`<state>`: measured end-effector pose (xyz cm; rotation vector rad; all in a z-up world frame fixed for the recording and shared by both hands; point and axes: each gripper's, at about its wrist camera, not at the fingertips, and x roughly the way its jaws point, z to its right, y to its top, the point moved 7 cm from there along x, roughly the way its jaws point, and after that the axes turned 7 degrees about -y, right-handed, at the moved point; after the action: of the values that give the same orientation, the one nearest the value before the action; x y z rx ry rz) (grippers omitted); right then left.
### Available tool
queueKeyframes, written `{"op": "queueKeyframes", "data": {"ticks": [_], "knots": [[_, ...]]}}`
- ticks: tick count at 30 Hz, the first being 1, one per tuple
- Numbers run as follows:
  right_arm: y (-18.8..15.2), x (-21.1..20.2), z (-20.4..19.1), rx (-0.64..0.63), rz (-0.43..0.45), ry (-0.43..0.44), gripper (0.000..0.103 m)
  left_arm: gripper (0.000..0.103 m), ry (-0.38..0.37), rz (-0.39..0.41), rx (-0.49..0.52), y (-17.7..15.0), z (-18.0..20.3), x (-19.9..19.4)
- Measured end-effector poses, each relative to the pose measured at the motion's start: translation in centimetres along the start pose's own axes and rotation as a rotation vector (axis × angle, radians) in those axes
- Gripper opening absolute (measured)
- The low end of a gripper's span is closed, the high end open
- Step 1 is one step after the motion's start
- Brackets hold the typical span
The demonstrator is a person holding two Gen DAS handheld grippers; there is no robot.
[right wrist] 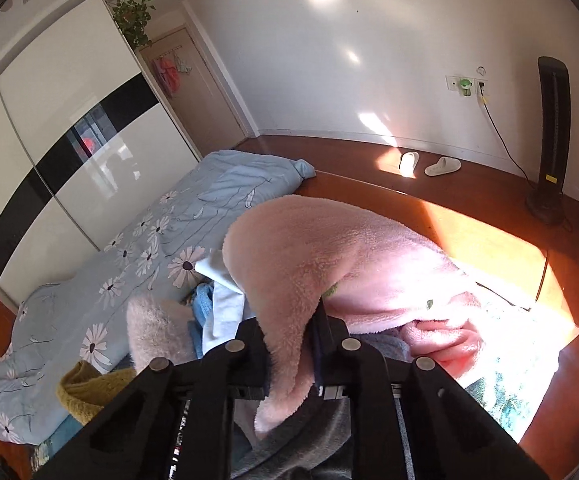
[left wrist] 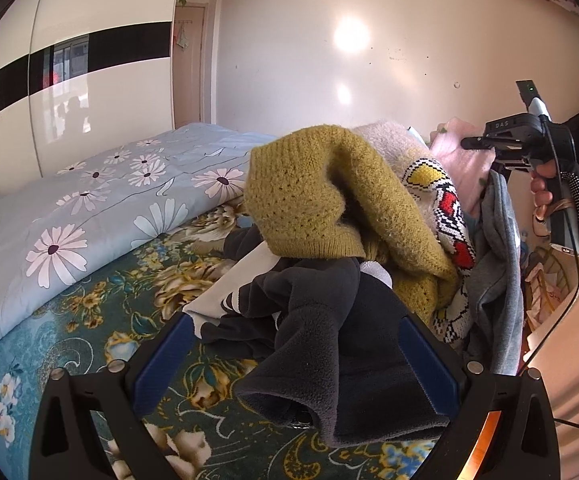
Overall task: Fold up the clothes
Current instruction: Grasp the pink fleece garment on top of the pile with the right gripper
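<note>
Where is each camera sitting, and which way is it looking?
Left wrist: sits on the left hand-held gripper, low over the bed, facing the clothes pile; its open fingers straddle a dark fleece garment; the person's right hand shows too.
Right wrist: sits on the right hand-held gripper, looking down past the bed to the floor; its fingers pinch a pink fleece garment.
Both show the mustard sweater, the daisy quilt and the wardrobe.

Clothes pile (left wrist: 369,216) on bed (left wrist: 89,344), quilt (left wrist: 89,208) left.
</note>
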<state>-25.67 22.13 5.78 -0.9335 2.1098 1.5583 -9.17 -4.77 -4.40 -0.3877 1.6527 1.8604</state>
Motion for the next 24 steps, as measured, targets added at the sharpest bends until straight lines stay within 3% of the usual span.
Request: {"op": "queueKeyframes", "data": {"ticks": [5,10,14,17,19,22,24], "knots": [[1.4,-3.3,-2.1,-0.017,0.044,0.086,0.005,0.103,-0.026,0.020,-0.022,0.6,0.1,-1.2],[1.1,-3.9,-2.8,-0.080,0.024,0.016,0.005,0.103,-0.039,0.021,-0.027,0.4,0.3,-1.9],[-0.2,-2.5,-1.4,-0.026,-0.030,0.019,0.008,0.103,-0.054,0.000,-0.036,-0.2,0.4,-1.5],[-0.8,-2.3,0.1,0.017,-0.021,0.001,0.022,0.103,-0.056,-0.014,-0.029,-0.7,0.5,-1.1],[-1.3,-2.5,0.5,0.045,-0.032,0.035,0.052,0.103,-0.056,-0.020,-0.027,-0.9,0.5,-0.9],[-2.1,-3.0,0.6,0.056,-0.024,0.081,0.052,0.103,-0.065,-0.027,-0.044,-1.2,0.2,-0.5],[-2.9,-2.1,0.4,0.053,-0.069,0.062,0.052,0.103,-0.072,-0.038,-0.066,-1.4,0.2,-0.1]]}}
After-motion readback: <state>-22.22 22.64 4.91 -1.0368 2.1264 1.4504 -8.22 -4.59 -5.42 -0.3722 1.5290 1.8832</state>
